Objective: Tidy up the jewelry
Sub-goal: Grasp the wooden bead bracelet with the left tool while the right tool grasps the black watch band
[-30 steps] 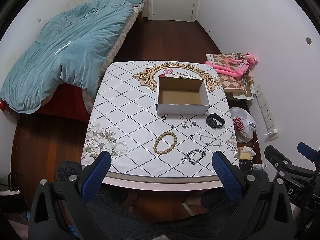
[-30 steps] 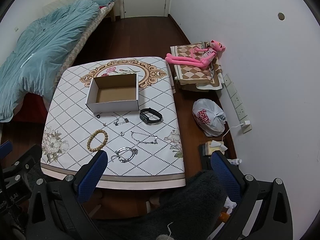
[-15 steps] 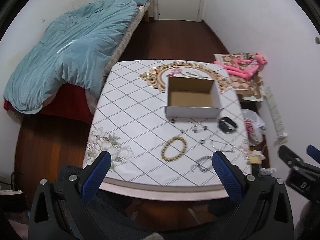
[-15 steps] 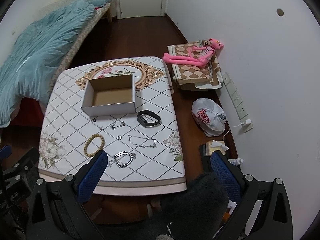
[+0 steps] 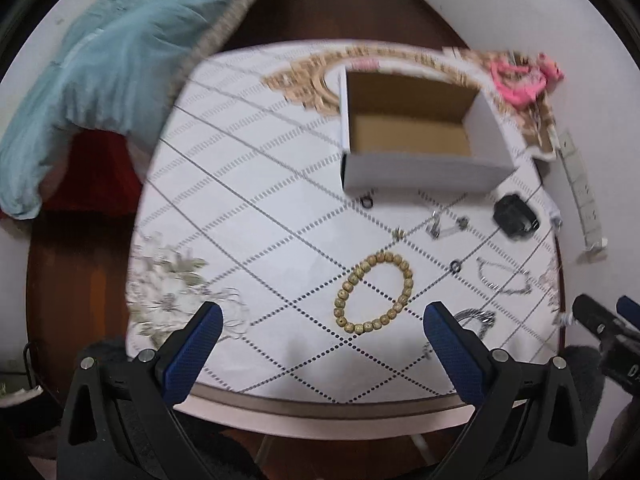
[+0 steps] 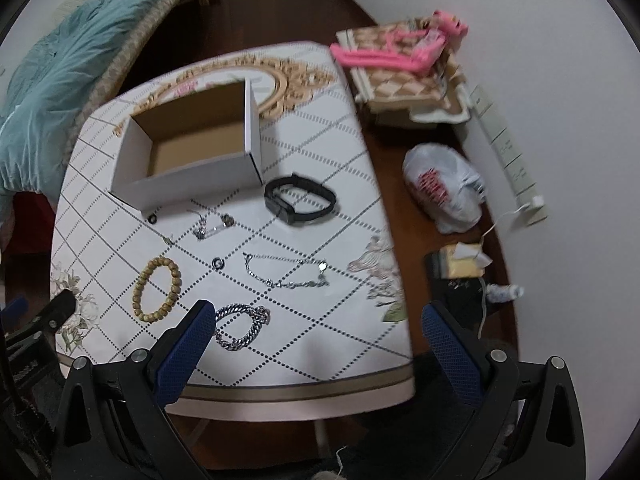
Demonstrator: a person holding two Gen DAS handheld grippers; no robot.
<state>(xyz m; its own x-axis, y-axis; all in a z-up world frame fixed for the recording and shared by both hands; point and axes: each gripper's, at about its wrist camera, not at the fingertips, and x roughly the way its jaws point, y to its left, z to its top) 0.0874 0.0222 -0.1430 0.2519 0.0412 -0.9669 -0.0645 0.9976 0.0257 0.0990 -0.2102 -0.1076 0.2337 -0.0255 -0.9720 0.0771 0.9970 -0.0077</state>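
Both grippers have dropped in closer to the table (image 6: 304,364) since a moment ago, so everything looks bigger now. Wooden bead bracelet (image 5: 374,293) lies flat on the table, well in front of the open cardboard box (image 5: 416,136), its oval running diagonally toward the box's right corner. Left gripper (image 5: 322,326) hovers low at the near edge, fingers spread wide with nothing between them, bracelet roughly centred in the gap. Right gripper (image 6: 314,326) is also wide apart and empty, with the chunky silver chain (image 6: 242,326) just past its left finger. Black band (image 6: 300,202) sits beside the box's right front corner.
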